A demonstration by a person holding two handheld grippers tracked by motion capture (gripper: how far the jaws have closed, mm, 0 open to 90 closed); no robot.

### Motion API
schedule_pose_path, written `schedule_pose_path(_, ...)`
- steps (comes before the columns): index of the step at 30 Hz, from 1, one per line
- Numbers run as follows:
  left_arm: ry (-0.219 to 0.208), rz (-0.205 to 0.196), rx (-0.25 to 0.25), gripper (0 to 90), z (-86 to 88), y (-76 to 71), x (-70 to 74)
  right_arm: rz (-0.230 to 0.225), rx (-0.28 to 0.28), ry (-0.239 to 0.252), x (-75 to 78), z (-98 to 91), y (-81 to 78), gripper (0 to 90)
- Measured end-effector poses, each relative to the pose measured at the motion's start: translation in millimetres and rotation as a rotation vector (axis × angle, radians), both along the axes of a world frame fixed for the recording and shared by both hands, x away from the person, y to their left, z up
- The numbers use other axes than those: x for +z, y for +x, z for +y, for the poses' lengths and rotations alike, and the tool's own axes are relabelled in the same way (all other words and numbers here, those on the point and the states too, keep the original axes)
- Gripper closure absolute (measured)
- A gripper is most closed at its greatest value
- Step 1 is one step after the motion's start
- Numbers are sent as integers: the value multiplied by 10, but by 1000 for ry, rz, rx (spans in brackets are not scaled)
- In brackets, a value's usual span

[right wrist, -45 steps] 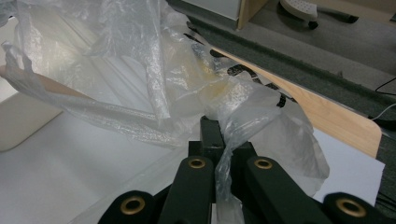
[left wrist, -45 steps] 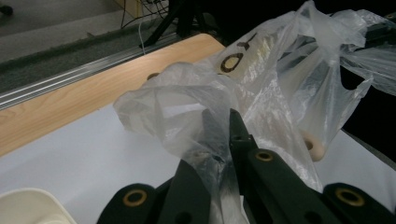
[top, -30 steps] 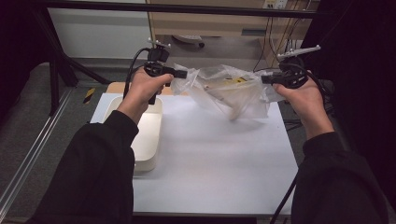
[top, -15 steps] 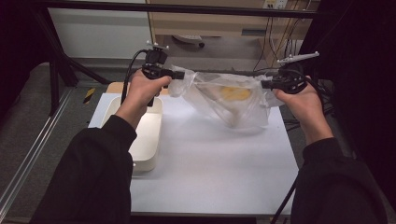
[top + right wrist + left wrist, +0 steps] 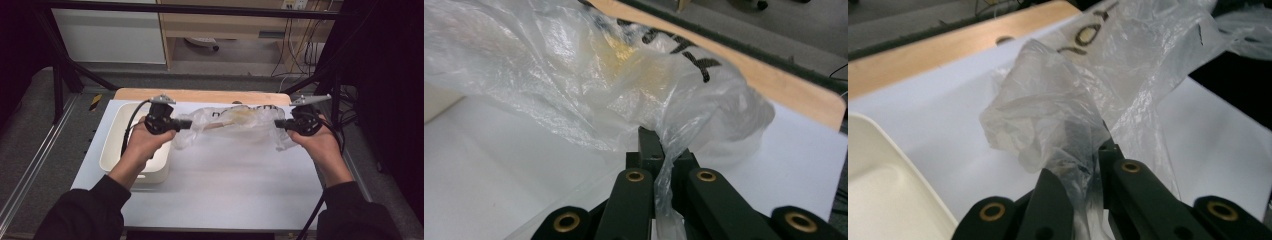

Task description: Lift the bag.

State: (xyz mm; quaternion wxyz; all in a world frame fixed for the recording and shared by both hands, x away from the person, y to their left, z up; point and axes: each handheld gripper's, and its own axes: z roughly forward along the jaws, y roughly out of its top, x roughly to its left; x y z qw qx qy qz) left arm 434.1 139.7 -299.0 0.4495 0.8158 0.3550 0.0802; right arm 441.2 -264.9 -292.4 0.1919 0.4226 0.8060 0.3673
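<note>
- Grey floor and a metal rail [image 5: 30, 170] run along the left.
- White bin [image 5: 117, 150] sits on the white table [image 5: 225, 190], with a wooden board [image 5: 200, 96] behind.
- Left gripper [image 5: 186, 124] pinches the clear plastic bag [image 5: 235, 122] at its left end.
- The bag hangs stretched low over the table.
- Right gripper [image 5: 278, 124] is clamped on its right end.
- Cables [image 5: 300, 45] hang by a wooden cabinet [image 5: 225, 25].

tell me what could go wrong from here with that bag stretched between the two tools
1. The clear plastic bag is thin, and each tool, left tool and right tool, pinches only a narrow bunch of film; pulling further apart might tear it or let an end slip out.
2. Something yellowish sits inside; if one end lets go, it could tip out onto the white table.
3. The white bin lies close under the left hand, so a lower sweep could bump it.
</note>
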Motion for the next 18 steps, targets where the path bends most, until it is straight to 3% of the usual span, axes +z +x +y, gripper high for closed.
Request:
schedule_pose_path(3, -5, 11, -18, 900, -38, -231, -176, 16, 0, 3, -173, -41, -151, 900)
schedule_pose_path(9, 28, 5, -43, 900, -156, -630, -567, 38, -10, 7, -518, -129, -425, 900)
schedule_pose_path(18, 66, 2, -28, 900, -136, -871, -982, 82, -32, 35, -936, -140, -716, 900)
